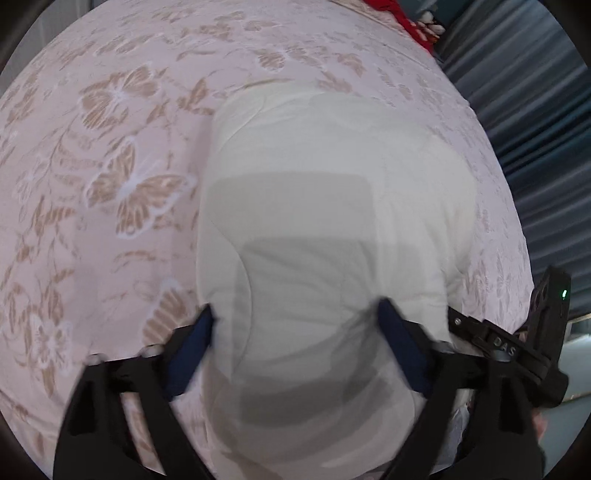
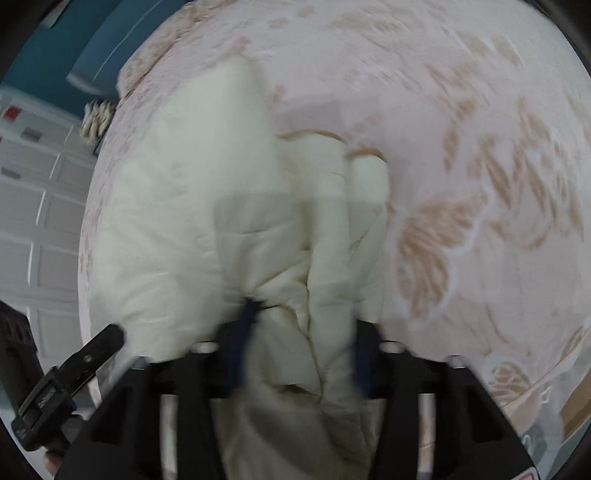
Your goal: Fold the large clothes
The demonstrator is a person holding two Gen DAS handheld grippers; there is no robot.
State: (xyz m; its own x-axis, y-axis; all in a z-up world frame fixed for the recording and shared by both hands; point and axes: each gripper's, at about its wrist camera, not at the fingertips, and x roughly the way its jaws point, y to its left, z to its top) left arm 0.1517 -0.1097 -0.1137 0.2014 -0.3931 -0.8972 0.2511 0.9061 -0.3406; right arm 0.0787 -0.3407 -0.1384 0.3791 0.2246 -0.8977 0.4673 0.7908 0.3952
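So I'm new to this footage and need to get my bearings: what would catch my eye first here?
A puffy cream garment fills the centre of both views, lying on a pink bedspread with tan butterfly and leaf patterns. The left hand-held gripper has cream fabric between its spread blue pads, while the right hand-held gripper has a bunched fold between its fingers. A red item sits at the bed's far edge.

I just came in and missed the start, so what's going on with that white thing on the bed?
A person is folding a puffy cream garment on a pink floral bedspread, holding a two-finger gripper in each hand. The left gripper has its jaws wide, with cloth filling the space between them. The right gripper has bunched cloth between its fingers, though blur hides how tight the hold is. The garment lies partly folded, a flap doubled over.
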